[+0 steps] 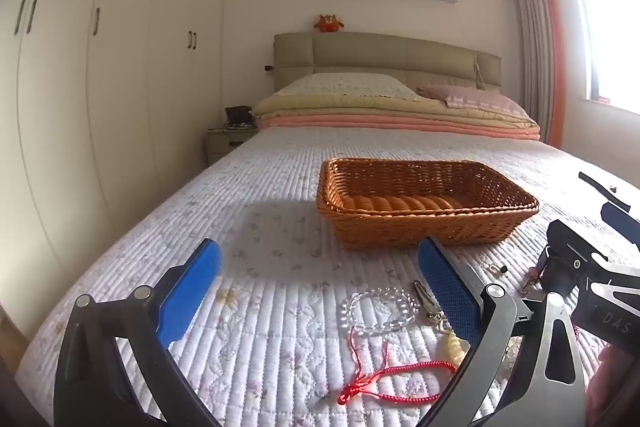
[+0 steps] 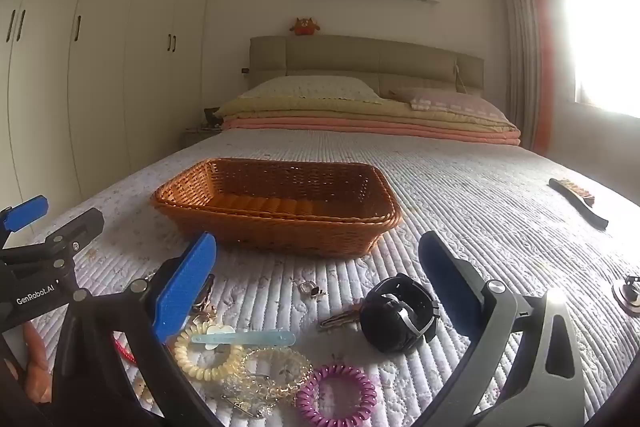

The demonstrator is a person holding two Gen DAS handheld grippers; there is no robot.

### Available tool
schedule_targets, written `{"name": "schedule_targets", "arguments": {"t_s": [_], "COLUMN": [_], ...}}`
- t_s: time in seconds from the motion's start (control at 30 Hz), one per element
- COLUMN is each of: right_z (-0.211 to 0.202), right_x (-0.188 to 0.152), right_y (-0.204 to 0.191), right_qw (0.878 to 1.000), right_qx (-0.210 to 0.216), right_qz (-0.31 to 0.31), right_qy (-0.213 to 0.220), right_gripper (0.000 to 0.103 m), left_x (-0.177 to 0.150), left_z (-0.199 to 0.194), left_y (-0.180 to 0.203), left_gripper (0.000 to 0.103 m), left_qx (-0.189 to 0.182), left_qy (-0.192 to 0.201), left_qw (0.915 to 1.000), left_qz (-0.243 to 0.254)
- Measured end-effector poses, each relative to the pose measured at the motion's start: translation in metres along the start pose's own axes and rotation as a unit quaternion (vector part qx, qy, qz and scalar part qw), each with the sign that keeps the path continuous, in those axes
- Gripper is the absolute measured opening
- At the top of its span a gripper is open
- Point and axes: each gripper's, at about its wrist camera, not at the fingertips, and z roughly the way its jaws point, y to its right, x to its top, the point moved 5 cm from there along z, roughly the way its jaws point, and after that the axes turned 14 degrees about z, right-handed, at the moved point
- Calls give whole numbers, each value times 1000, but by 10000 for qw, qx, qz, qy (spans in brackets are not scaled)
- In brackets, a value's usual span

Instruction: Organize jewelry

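A brown wicker basket (image 1: 424, 203) stands empty on the quilted bed; it also shows in the right wrist view (image 2: 280, 207). My left gripper (image 1: 320, 287) is open above a clear bead bracelet (image 1: 378, 309), a red cord (image 1: 396, 381) and a metal clip (image 1: 426, 301). My right gripper (image 2: 316, 283) is open over a black watch (image 2: 398, 319), a cream coil bracelet (image 2: 204, 357), a light blue hair clip (image 2: 244, 338), a clear yellow coil (image 2: 276, 371), a purple coil (image 2: 336, 395) and a small ring (image 2: 310, 287).
A dark brush (image 2: 578, 202) lies on the bed at the right. Folded blankets (image 1: 396, 115) and pillows lie by the headboard. White wardrobes (image 1: 100, 67) line the left wall. A window (image 2: 600, 39) is at the right.
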Motion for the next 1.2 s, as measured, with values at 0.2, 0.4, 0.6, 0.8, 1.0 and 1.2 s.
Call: {"name": "schedule_targets", "arguments": {"t_s": [0.2, 0.4, 0.6, 0.8, 1.0, 1.2], "right_z": [1, 9, 9, 10, 11, 11], "right_x": [-1, -3, -4, -4, -5, -4], "right_y": [3, 3, 5, 4, 4, 5], "right_qw": [9999, 9998, 9997, 9996, 9996, 9996], "right_qx": [-3, -64, -64, -74, -79, -81], "right_qz": [128, 78, 122, 142, 148, 150], "right_qy": [-58, -192, -205, -225, -238, -244], "right_gripper": [97, 97, 97, 97, 97, 97], "left_x": [-1, -1, -6, -6, -7, -7], "left_z": [-1, 6, 8, 7, 5, 7], "left_y": [-4, -11, -6, -4, -3, -1], "left_gripper": [96, 96, 96, 96, 96, 96], "left_qx": [-41, -108, -79, -92, -88, -76], "left_qy": [-95, -207, -181, -180, -174, -176], "left_qw": [9999, 9996, 9997, 9997, 9998, 9998], "left_qz": [-49, -131, -142, -105, -91, -85]}}
